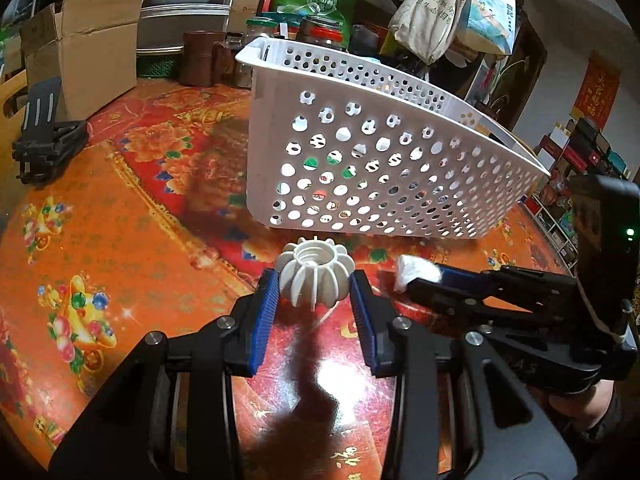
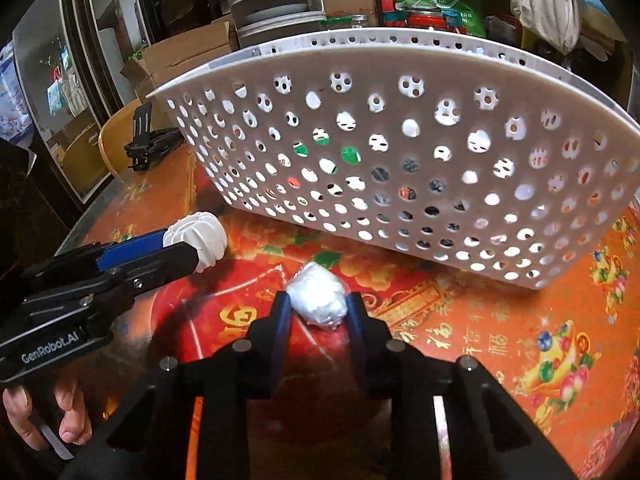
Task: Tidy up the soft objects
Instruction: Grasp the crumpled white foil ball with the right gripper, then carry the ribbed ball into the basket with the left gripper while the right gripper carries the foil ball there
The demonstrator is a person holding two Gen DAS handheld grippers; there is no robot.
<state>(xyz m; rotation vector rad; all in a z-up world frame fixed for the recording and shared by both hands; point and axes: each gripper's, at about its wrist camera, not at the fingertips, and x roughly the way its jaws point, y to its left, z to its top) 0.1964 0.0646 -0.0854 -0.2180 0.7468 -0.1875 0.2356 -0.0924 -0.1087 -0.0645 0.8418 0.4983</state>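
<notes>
My left gripper [image 1: 314,286] is shut on a white ribbed ball [image 1: 314,274], held just above the table; it also shows in the right wrist view [image 2: 200,240]. My right gripper [image 2: 318,302] is shut on a white crumpled plastic wad [image 2: 318,296], seen in the left wrist view [image 1: 412,272] at the tips of the right gripper [image 1: 420,280]. A white perforated basket [image 1: 400,152] stands just behind both, also in the right wrist view [image 2: 400,152], with several items showing through its holes.
The table has a red and orange patterned cloth [image 1: 120,240]. A cardboard box [image 1: 88,48] and a black folding stand [image 1: 44,136] are at the far left. Jars, a brown mug [image 1: 204,58] and bags crowd the back behind the basket.
</notes>
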